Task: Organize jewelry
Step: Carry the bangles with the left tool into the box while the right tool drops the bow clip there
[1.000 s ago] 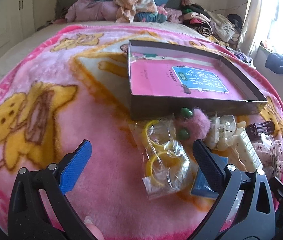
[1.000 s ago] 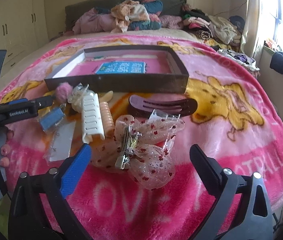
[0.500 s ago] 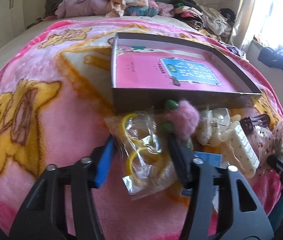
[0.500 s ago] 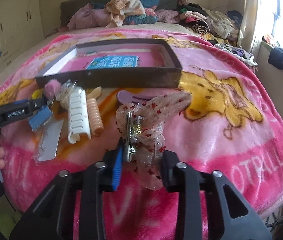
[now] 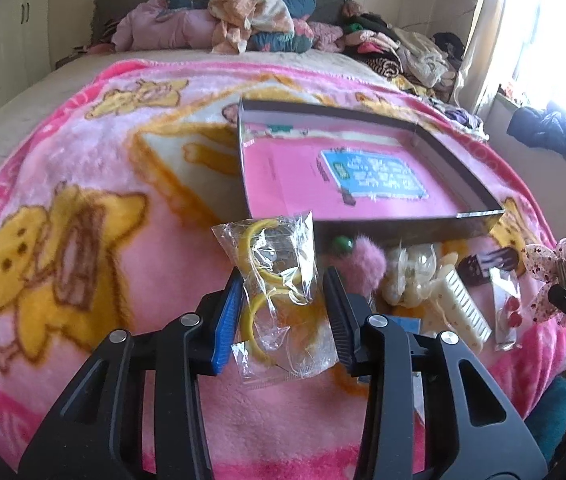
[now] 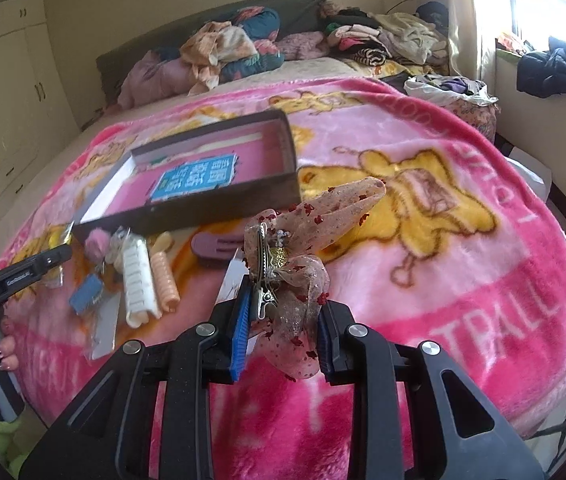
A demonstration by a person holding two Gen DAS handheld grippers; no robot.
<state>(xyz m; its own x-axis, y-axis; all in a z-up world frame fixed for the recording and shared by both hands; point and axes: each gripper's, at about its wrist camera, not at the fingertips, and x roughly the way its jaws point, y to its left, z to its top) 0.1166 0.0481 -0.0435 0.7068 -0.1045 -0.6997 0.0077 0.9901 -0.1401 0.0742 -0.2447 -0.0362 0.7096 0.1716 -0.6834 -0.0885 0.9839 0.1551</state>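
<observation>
A shallow dark cardboard box with a pink printed lining (image 5: 367, 176) sits on the pink cartoon fleece blanket (image 5: 83, 208) covering the bed. Before its near wall lie a fluffy pink pompom (image 5: 367, 261), a white ridged plastic hair claw (image 5: 465, 310) to its right, and a dark comb clip (image 5: 483, 265) beyond.

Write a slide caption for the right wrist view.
Right gripper clamps a sheer red-speckled bow clip above the pink blanket, shallow box beyond.

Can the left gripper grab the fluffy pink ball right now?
Probably not. The left gripper is shut on the bag of yellow rings, so its fingers are full. The fluffy pink ball lies close by, unblocked, right in front of the box.
</observation>
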